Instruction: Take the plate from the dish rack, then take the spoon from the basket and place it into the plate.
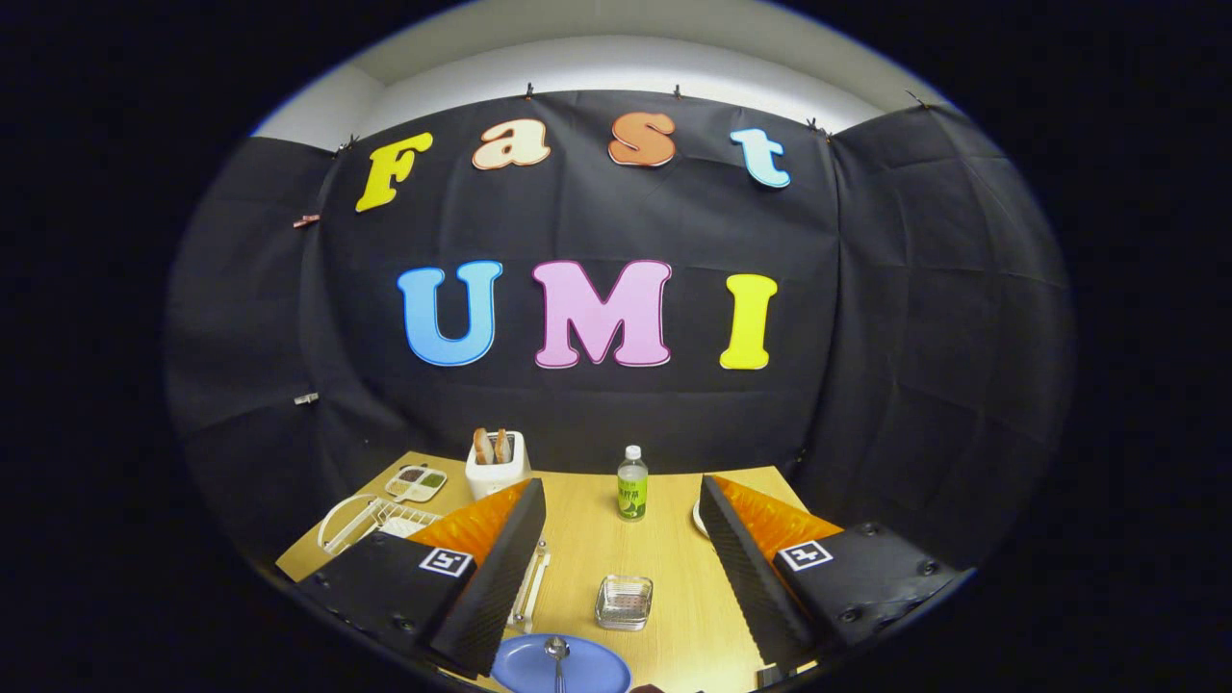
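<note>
The claw (621, 568) consists of two wedge-shaped fingers (496, 577) mounted on flat bodies. The inner face of each finger carries a fine ribbed texture. Each body bears one square fiducial marker on its upper face. Round screw heads sit along the outer edges of both bodies.

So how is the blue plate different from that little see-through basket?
The blue plate is round, flat and solid-coloured; the basket is squarish, clear and has raised walls. The plate holds a spoon; the basket looks empty. Both sit on the wooden table, between the open tongs.
</note>
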`<state>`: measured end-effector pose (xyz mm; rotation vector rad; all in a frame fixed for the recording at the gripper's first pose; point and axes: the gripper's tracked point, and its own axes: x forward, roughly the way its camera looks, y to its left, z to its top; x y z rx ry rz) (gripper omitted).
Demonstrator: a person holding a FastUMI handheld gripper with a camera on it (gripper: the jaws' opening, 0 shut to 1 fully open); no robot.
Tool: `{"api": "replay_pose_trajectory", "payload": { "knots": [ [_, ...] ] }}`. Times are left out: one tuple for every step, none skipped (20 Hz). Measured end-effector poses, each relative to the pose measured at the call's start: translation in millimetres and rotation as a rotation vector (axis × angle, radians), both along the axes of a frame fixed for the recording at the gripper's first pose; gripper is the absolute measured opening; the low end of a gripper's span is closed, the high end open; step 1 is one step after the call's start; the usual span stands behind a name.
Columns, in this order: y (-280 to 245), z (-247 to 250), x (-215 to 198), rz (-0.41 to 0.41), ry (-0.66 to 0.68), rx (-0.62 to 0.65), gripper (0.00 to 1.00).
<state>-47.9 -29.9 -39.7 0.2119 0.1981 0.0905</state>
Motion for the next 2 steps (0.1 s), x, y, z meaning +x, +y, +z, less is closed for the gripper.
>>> {"api": "replay_pose_trajectory", "payload": {
  "knots": [
    [-2.6, 7.3, 1.1, -0.009, -0.020, -0.002, 0.99],
    [-5.1, 13.3, 2.0, -0.016, -0.037, -0.008, 0.99]
  ]
}}
